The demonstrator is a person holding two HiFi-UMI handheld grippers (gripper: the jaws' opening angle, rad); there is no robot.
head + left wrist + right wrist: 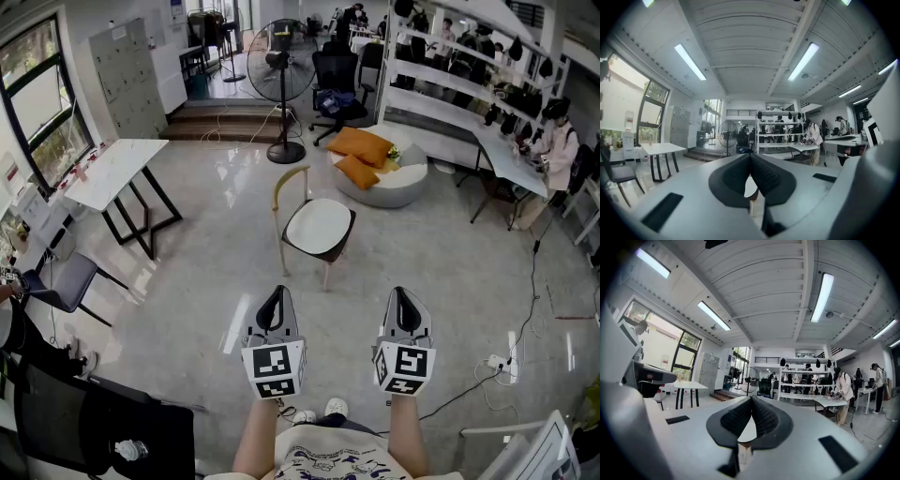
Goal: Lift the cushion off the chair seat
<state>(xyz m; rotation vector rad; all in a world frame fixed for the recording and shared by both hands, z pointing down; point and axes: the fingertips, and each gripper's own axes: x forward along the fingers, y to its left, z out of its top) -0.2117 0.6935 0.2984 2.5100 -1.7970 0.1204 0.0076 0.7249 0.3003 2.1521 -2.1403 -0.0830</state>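
Note:
A white cushion (319,226) lies on the seat of a light wooden chair (290,190) in the middle of the floor, some way ahead of me. My left gripper (275,294) and right gripper (403,296) are held side by side, level, well short of the chair and touching nothing. Both are shut, jaws pressed together with nothing between them. In the left gripper view the left gripper (750,161) has a sliver of the white cushion (751,187) showing below its closed jaws. The right gripper (751,405) likewise has the cushion (747,430) showing below it in the right gripper view.
A standing fan (278,70) and a round white pouffe (394,183) with orange pillows (361,145) are beyond the chair. A white table (112,169) and a grey chair (61,281) stand at left. Cables and a power strip (497,364) lie on the floor at right, near a person (561,141) at a desk.

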